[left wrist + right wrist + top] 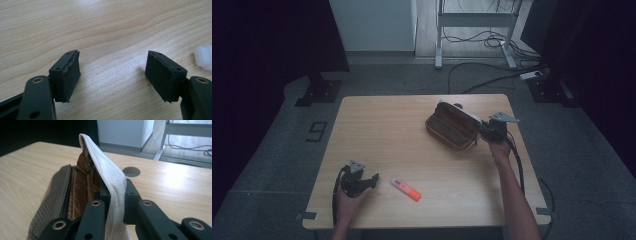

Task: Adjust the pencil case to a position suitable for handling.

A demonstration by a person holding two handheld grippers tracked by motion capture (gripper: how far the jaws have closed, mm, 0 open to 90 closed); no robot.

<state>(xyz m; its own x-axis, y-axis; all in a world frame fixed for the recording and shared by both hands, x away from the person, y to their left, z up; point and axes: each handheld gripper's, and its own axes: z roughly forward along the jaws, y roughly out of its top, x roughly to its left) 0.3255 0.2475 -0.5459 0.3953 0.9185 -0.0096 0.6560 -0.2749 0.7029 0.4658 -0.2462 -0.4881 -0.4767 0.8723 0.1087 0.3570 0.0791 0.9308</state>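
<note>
So the right gripper (pixel 115 200) is clamped tight on the pencil case (pixel 75 187)'s white flap, while the left gripper (pixel 112 75) sits wide open, holding nothing.

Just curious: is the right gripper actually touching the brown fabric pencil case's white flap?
Touching. In the right gripper view, the right gripper has both black jaws pressed against the white flap.

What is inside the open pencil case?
Inside the pencil case, brown lining shows, with no contents visible. The right gripper pinches its white side, which hides the bottom.
</note>
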